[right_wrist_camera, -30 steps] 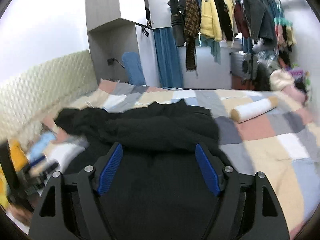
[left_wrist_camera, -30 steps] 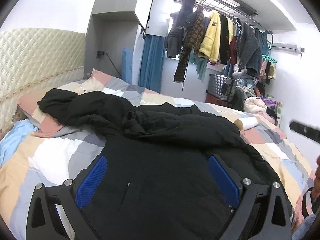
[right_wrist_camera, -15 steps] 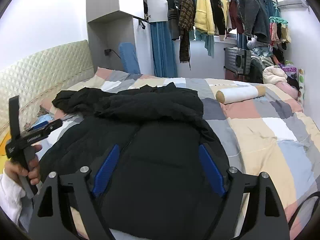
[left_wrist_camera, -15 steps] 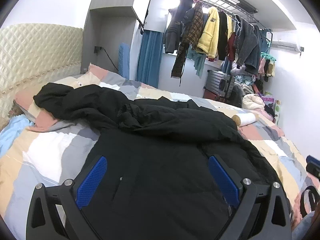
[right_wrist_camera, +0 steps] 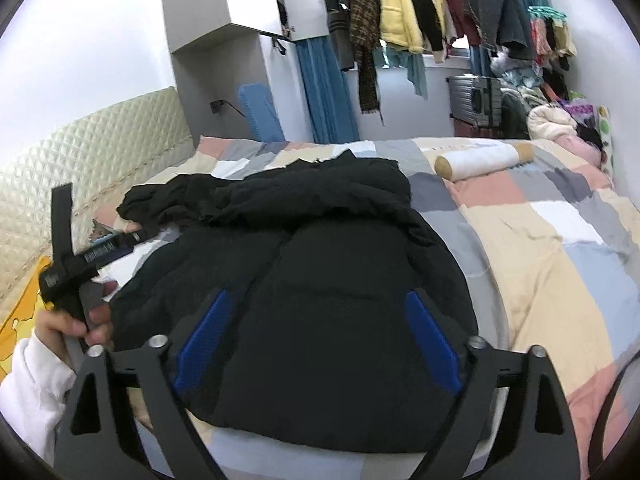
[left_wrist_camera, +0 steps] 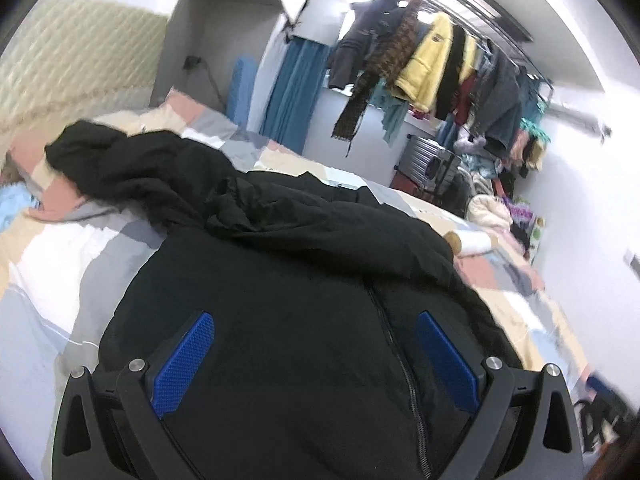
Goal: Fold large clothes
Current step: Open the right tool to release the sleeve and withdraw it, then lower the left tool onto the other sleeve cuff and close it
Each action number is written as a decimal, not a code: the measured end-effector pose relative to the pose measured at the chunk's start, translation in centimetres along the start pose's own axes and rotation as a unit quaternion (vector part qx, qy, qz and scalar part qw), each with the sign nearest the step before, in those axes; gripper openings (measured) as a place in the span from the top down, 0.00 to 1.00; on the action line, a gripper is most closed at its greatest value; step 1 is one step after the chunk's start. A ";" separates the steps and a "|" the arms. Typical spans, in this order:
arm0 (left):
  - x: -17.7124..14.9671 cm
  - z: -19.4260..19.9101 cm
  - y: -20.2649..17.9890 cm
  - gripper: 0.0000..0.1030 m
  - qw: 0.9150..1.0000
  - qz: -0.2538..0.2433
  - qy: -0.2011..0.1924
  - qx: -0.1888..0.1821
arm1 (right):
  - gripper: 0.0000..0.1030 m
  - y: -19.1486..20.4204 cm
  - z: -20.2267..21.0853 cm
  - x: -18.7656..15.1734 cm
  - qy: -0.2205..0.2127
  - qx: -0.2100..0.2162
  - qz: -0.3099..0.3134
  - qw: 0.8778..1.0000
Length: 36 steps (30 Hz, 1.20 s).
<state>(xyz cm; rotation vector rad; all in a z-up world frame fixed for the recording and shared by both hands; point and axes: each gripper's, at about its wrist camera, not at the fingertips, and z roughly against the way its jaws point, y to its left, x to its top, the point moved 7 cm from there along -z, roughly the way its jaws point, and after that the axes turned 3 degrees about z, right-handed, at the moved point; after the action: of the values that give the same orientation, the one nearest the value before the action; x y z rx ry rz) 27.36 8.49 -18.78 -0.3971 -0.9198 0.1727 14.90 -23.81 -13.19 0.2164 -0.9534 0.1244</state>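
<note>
A large black padded jacket (left_wrist_camera: 300, 280) lies spread on the bed, zip (left_wrist_camera: 384, 320) facing up, with a sleeve and the hood bunched across its far end toward the headboard. My left gripper (left_wrist_camera: 316, 360) hovers open over the jacket's body, nothing between its blue pads. In the right wrist view the same jacket (right_wrist_camera: 320, 260) fills the middle, its near hem showing at the bed's front edge. My right gripper (right_wrist_camera: 318, 344) hangs above that hem with its jaws opening and nothing pinched. A hand (right_wrist_camera: 68, 326) in a white sleeve grips the other tool at the jacket's left side.
The patchwork bedspread (right_wrist_camera: 540, 248) stretches right of the jacket. A white roll pillow (right_wrist_camera: 480, 160) lies at the far right. A quilted headboard (right_wrist_camera: 80, 168) runs along the left. Hanging clothes (right_wrist_camera: 400, 8) and a grey suitcase (right_wrist_camera: 474, 100) stand beyond the bed.
The right gripper has swung back and down toward the jacket's near hem, and its jaws have widened. The left gripper has rolled and dipped slightly, so its view now tilts.
</note>
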 end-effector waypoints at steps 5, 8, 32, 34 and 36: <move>4.4 0.0 2.9 0.00 0.999 0.036 -0.011 0.009 | 0.02 -0.6 -0.7 -0.4 0.007 0.002 -0.010 1.000; 7.4 -0.4 6.1 0.00 0.998 0.057 -0.019 0.019 | 0.02 -0.5 -1.2 -0.6 0.016 0.007 -0.013 1.000; 19.0 -10.0 43.7 0.13 0.969 0.172 -0.046 0.172 | 0.00 3.7 -10.1 2.7 0.047 -0.032 -0.001 0.998; 19.9 -10.9 44.6 0.13 0.968 0.174 -0.055 0.172 | 0.00 4.2 -10.9 3.2 0.047 -0.042 0.005 0.998; 20.9 -11.9 45.2 0.13 0.968 0.170 -0.060 0.175 | 0.00 4.7 -11.7 3.5 0.050 -0.044 0.004 0.998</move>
<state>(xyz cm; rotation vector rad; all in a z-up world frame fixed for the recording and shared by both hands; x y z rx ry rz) 50.41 53.21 -28.10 -0.2147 -0.9134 0.6712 25.25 -16.43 -16.23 0.1240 -0.8586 0.1002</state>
